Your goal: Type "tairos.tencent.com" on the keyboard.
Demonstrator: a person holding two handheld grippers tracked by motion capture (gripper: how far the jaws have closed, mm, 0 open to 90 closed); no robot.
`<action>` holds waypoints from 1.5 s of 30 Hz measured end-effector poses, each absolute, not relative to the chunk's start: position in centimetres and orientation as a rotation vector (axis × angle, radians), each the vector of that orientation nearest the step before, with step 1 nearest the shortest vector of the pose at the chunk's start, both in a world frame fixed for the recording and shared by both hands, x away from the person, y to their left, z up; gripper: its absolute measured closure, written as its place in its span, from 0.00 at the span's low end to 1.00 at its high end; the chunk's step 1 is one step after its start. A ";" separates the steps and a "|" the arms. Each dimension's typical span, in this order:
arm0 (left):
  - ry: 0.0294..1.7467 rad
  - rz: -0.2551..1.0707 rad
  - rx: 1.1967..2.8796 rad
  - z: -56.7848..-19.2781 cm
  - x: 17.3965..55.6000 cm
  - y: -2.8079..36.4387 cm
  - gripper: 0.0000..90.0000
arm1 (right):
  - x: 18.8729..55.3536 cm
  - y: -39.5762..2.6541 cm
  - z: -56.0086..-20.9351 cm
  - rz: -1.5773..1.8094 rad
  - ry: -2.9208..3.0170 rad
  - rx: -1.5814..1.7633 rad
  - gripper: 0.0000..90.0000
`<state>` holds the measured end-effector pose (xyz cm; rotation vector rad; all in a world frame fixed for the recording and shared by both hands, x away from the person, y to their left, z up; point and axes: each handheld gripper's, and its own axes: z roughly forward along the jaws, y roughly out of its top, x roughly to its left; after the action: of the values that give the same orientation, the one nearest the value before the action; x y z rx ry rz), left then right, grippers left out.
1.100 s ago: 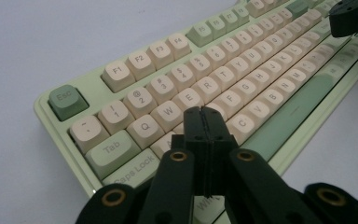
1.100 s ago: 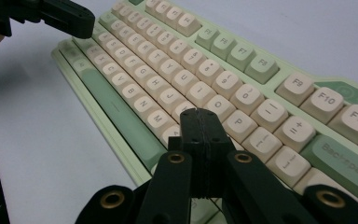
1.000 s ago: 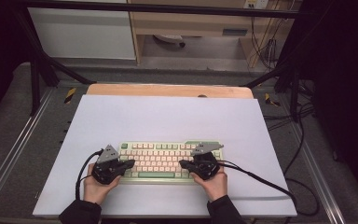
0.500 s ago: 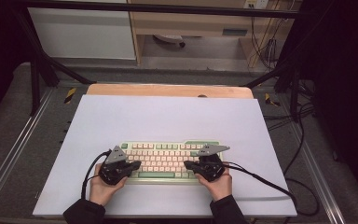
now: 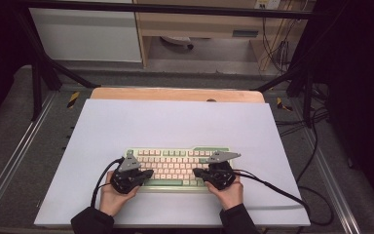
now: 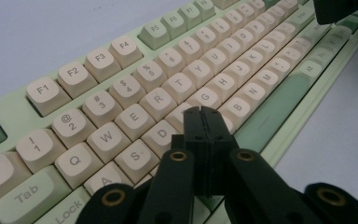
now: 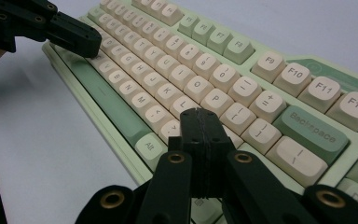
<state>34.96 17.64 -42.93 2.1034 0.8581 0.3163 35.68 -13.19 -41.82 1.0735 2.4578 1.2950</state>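
the keyboard [image 5: 177,168] lies flat on the white worktop [image 5: 175,122], near its front edge and about midway between the side edges, long side parallel to that front edge; both grippers come at it from the front, one over each end; the left gripper [image 6: 207,122] has its jaws pressed together with nothing between them, the tip hovering over the keys around f and g, seemingly so the joined jaws serve as one blunt finger for pressing a key; the right gripper [image 7: 200,126] is likewise pressed shut and empty, its tip low over the keys beside l and the punctuation keys; from the high view the left gripper [image 5: 143,174] and right gripper [image 5: 200,173] angle inward toward the keyboard's middle; whether either tip touches a key i cannot tell; the worktop behind the keyboard and to both sides is bare, so there is ample room, while the front strip is narrow and taken by the hands and cables.
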 end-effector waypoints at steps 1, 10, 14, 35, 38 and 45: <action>0.858 0.317 2.105 -43.0 35.0 17.6 1.00 | 35.7 -13.2 -41.8 1.293 2.457 1.068 1.00; 0.854 0.319 2.109 -43.1 34.9 17.6 1.00 | 35.7 -13.2 -41.9 1.287 2.463 1.071 1.00; 0.854 0.321 2.111 -43.2 34.9 17.5 1.00 | 35.7 -13.2 -42.0 1.282 2.465 1.066 1.00; 0.859 0.335 2.086 -42.5 34.5 18.8 1.00 | 35.7 -13.2 -42.1 1.278 2.468 1.073 1.00; 0.865 0.337 2.077 -42.4 34.5 19.0 1.00 | 35.7 -13.2 -42.1 1.278 2.470 1.073 1.00; 0.880 0.346 2.065 -42.0 34.6 19.6 1.00 | 35.7 -13.2 -42.1 1.280 2.469 1.072 1.00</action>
<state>34.61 19.56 -42.01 2.0650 0.8796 0.3464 35.70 -13.19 -42.10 1.0724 2.4692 1.2798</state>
